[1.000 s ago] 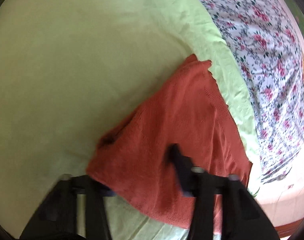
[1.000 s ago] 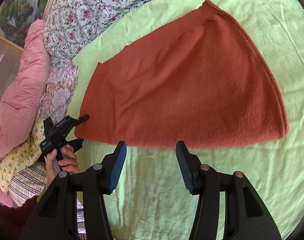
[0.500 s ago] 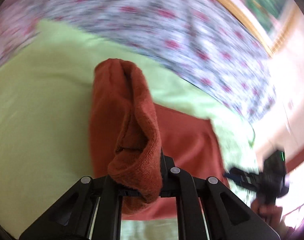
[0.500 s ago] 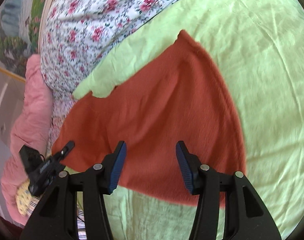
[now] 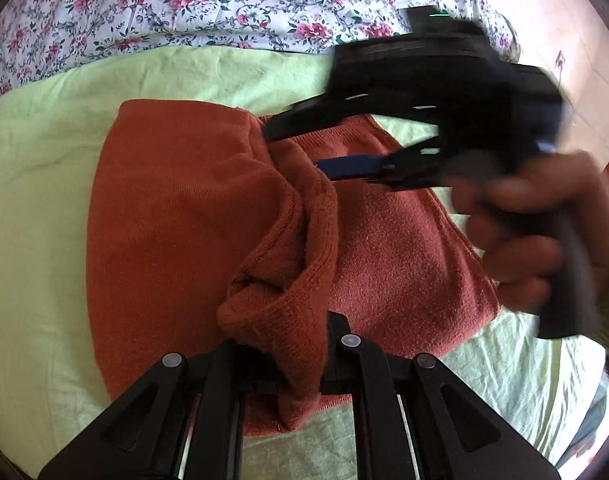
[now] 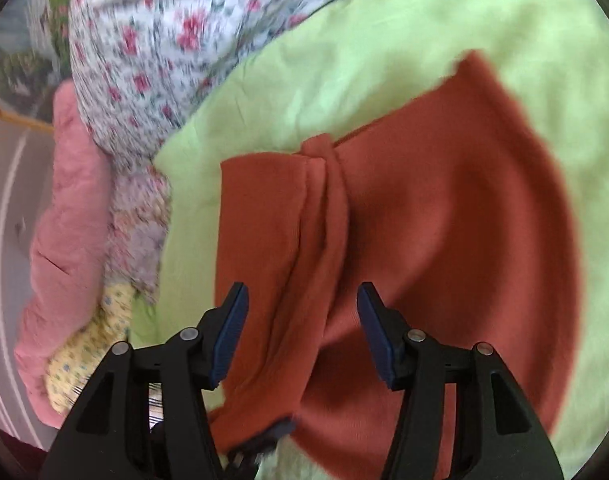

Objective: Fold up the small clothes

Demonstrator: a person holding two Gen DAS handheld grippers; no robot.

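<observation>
Here the left gripper (image 5: 288, 364) is clamped tight on a bunched edge of the rust-red knit garment (image 5: 164, 216), lifting that edge above the rest of the cloth; the garment itself lies on the light green sheet (image 5: 36, 168), with the floral cover (image 5: 184, 4) beyond it. The right gripper (image 6: 300, 332) hangs over the raised ridge of the fold with its jaws opening; the cloth sits below and between the blue pads (image 6: 230, 332), but they do not press on it, so it holds nothing.

To do this fold well, carry the held edge across until it meets the far side of the garment, keeping it low so the layer beneath does not drag; judge the match by the hems, not the ridge. Use the free gripper to pin or flatten the lower layer near the crease; keep its fingers clear of the other hand's path. Release only once the upper layer lies flat, since knit this thick tends to spring back into a hump.
</observation>
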